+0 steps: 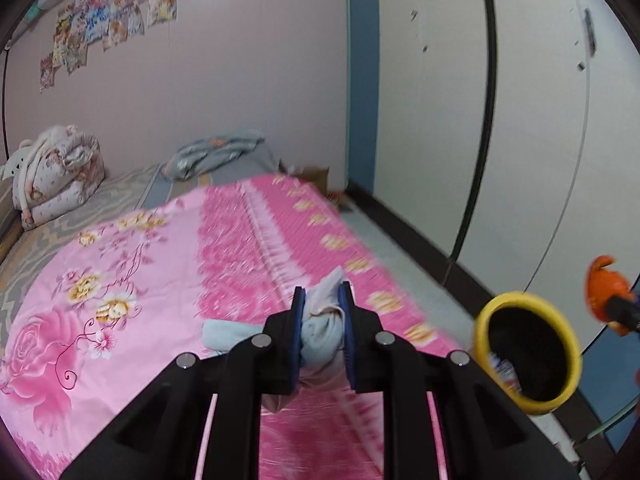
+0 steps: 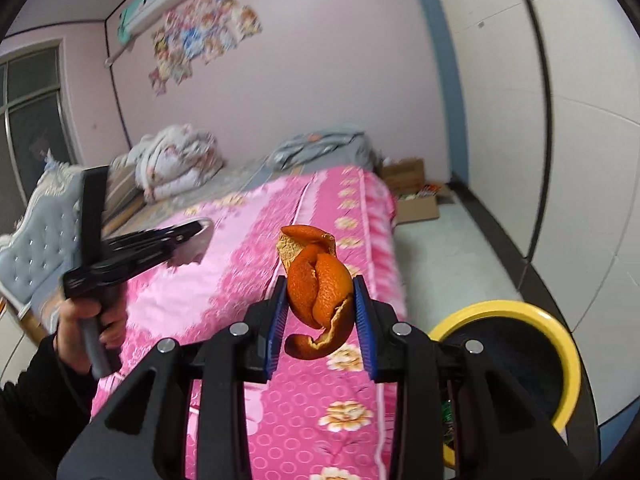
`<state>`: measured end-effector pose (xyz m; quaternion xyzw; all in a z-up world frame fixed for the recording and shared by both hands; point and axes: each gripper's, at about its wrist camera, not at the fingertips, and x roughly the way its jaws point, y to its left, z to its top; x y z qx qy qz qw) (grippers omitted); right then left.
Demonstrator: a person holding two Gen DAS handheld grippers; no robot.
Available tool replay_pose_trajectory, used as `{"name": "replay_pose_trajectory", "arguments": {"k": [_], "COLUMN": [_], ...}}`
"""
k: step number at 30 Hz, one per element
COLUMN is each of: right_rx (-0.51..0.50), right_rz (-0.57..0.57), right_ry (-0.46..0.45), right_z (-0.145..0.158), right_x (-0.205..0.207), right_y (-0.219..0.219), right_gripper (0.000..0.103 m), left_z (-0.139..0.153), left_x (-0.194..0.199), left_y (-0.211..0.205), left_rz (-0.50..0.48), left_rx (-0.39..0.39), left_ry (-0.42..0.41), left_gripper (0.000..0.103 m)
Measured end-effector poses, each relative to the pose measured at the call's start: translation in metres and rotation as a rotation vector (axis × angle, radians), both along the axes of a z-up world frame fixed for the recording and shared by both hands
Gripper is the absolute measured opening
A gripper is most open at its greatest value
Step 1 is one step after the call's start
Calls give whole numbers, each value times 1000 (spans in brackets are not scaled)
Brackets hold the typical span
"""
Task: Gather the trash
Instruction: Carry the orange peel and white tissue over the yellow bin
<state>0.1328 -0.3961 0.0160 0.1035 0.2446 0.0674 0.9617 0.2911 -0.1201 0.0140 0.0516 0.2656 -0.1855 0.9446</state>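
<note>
My left gripper [image 1: 322,294] is shut on a crumpled pale tissue wad [image 1: 325,322] and holds it above the pink flowered bedspread [image 1: 132,264]. My right gripper [image 2: 320,284] is shut on a curled orange peel [image 2: 318,284], held above the bed's right side. A yellow-rimmed bin [image 2: 516,316] with a black liner stands on the floor beside the bed, to the lower right of both grippers; it also shows in the left wrist view [image 1: 532,352], with the peel [image 1: 604,288] just right of it. The left gripper [image 2: 192,240] also shows in the right wrist view.
Folded quilts [image 1: 56,172] and a grey blanket [image 1: 218,154] lie at the bed's far end. White wardrobe doors [image 1: 532,100] run along the right. Cardboard boxes [image 2: 416,192] sit on the floor past the bed. A padded headboard [image 2: 36,232] is at the left.
</note>
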Motion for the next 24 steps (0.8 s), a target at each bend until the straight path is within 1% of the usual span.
{"name": "replay_pose_trajectory", "arguments": {"k": [5, 9, 13, 19, 22, 24], "right_rx": [8, 21, 37, 28, -1, -23], "right_rz": [-85, -143, -196, -278, -313, -346], "right_ry": [-66, -93, -121, -202, -237, -258], "right_z": [18, 35, 53, 84, 91, 90], "right_x": [-23, -33, -41, -61, -71, -76], "right_y": [-30, -58, -82, -110, -113, -115], "right_gripper": [30, 30, 30, 30, 31, 31], "left_z": [33, 60, 80, 102, 107, 108], "left_x": [-38, -67, -85, -101, -105, -109], "left_y": [-27, -50, -67, -90, -100, -109], "left_rz": [-31, -58, -79, -121, -143, -161], "left_rx": [-41, -53, -72, -98, -109, -117], "left_ry": [-75, -160, -215, -279, -298, -308], "left_gripper": [16, 16, 16, 16, 16, 16]}}
